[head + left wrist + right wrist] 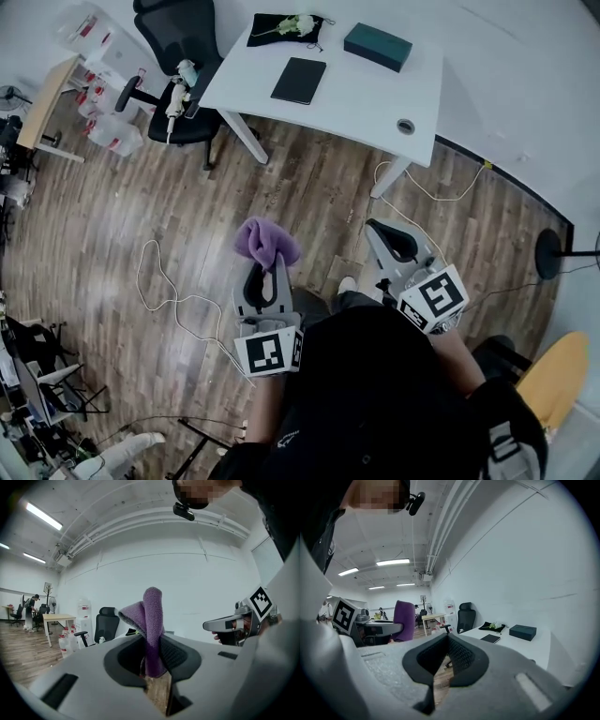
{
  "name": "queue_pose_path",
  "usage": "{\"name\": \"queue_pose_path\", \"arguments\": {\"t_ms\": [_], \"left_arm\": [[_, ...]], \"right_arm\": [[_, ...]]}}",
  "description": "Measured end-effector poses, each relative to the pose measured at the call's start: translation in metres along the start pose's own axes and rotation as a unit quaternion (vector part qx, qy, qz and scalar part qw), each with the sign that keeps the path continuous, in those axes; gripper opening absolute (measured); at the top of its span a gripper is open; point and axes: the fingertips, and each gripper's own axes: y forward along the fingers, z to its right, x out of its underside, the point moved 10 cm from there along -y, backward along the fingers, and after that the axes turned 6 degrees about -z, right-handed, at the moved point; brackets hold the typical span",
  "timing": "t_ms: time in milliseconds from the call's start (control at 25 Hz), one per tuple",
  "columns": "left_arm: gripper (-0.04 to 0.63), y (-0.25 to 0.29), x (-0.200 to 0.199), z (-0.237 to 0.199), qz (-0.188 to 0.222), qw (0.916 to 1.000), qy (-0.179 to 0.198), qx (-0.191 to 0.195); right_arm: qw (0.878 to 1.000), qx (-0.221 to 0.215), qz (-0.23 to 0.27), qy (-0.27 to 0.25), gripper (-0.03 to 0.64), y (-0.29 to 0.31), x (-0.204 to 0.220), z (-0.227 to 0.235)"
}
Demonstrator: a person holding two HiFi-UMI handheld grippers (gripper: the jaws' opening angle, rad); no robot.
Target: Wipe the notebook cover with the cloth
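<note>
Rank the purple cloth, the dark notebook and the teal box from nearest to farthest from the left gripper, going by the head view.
1. Purple cloth, clamped in the left gripper.
2. Dark notebook, ahead on the white table.
3. Teal box, farther back, toward the table's right.

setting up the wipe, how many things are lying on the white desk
3. A dark notebook lies near the middle, a teal box at the back right, a black mat with flowers at the back left. More may hide at the desk edge.
</note>
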Motion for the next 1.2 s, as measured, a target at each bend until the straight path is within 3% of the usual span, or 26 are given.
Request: {"name": "queue_pose_path", "arguments": {"t_ms": [320, 720, 1200], "left_arm": [[0.084, 0.032, -0.005, -0.018, -0.004, 0.9999, -0.006, -0.008], [0.084, 0.108, -0.028, -0.061, 0.007, 0.9983, 0.022, 0.053], [0.084, 0.195, -0.061, -0.162, 0.002, 0.9939, 0.041, 0.103]], "right_arm": [[1.0, 0.003, -0.005, 0.011, 0.005, 0.027, -0.007, 0.019], [0.998, 0.046, -0.002, 0.049, 0.005, 0.085, -0.016, 0.031], [0.994, 0.098, -0.002, 0.038, 0.005, 0.197, -0.061, 0.033]]}}
